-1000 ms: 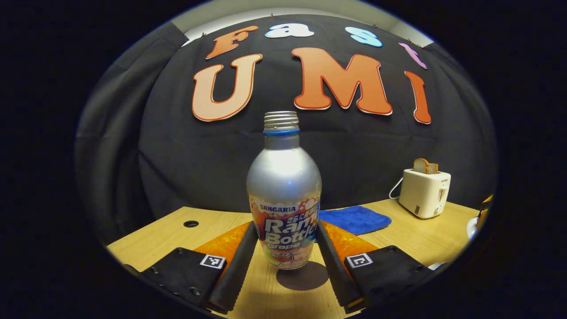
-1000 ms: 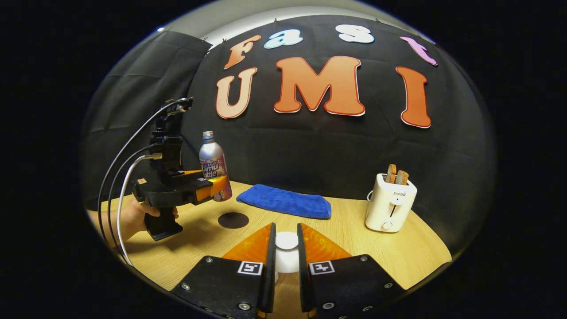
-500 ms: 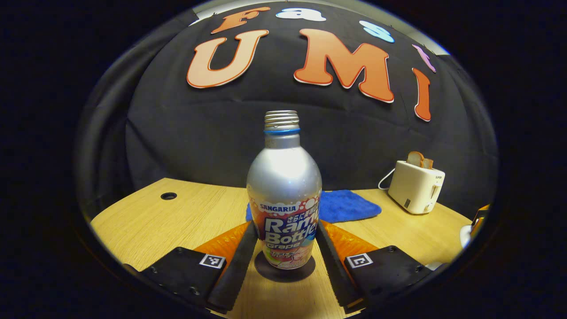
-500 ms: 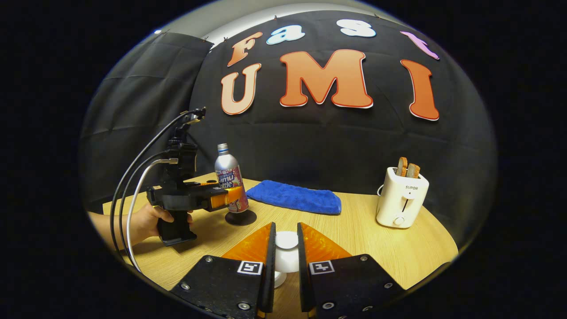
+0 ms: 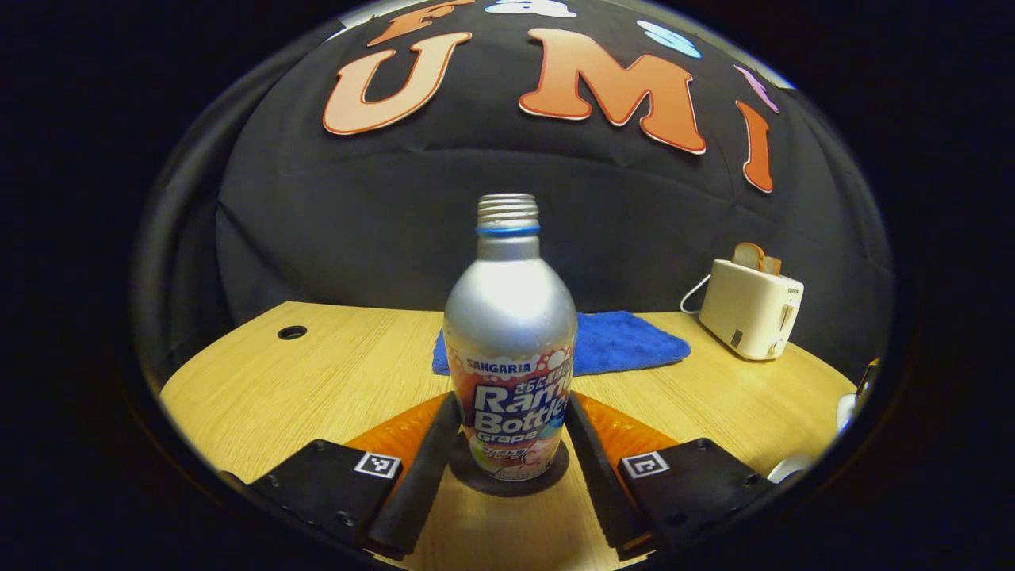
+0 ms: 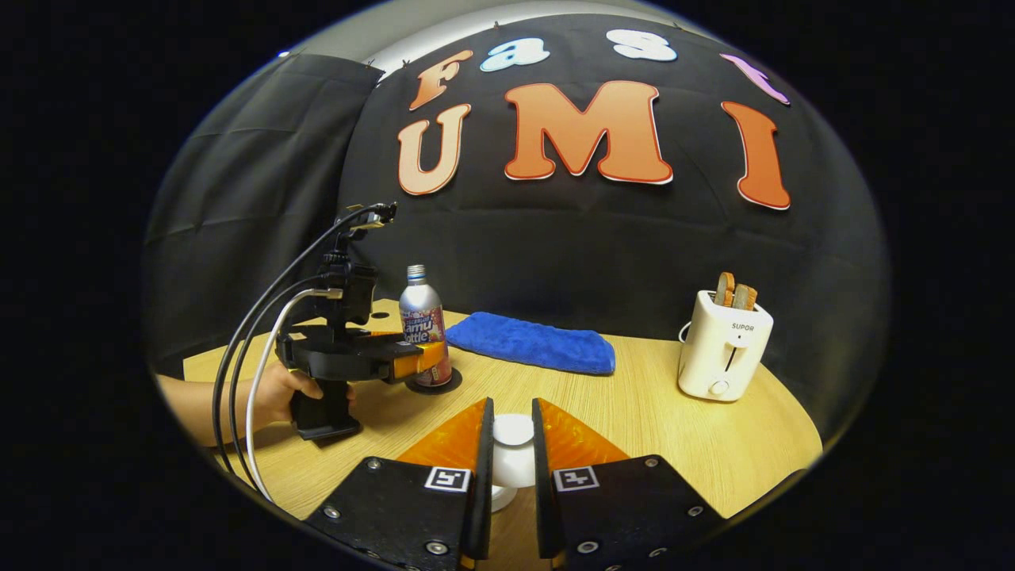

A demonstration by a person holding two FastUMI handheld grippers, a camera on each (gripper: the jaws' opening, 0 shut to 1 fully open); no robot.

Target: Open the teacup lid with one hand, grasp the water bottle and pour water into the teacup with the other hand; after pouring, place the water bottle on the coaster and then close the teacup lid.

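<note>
Left gripper point(image 5: 507, 460) clamps the upright water bottle point(image 5: 509, 341), which sits on the dark coaster point(image 5: 507, 480). Right gripper point(image 6: 511, 468) pinches the white teacup lid point(image 6: 513, 432).

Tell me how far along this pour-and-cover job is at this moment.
Late stage. The bottle stands upright on the dark coaster, with the left gripper clamped on it, so release is pending. The right gripper holds the white lid by its knob. Whether water was poured can't be seen. Left: let go, close the teacup.
</note>
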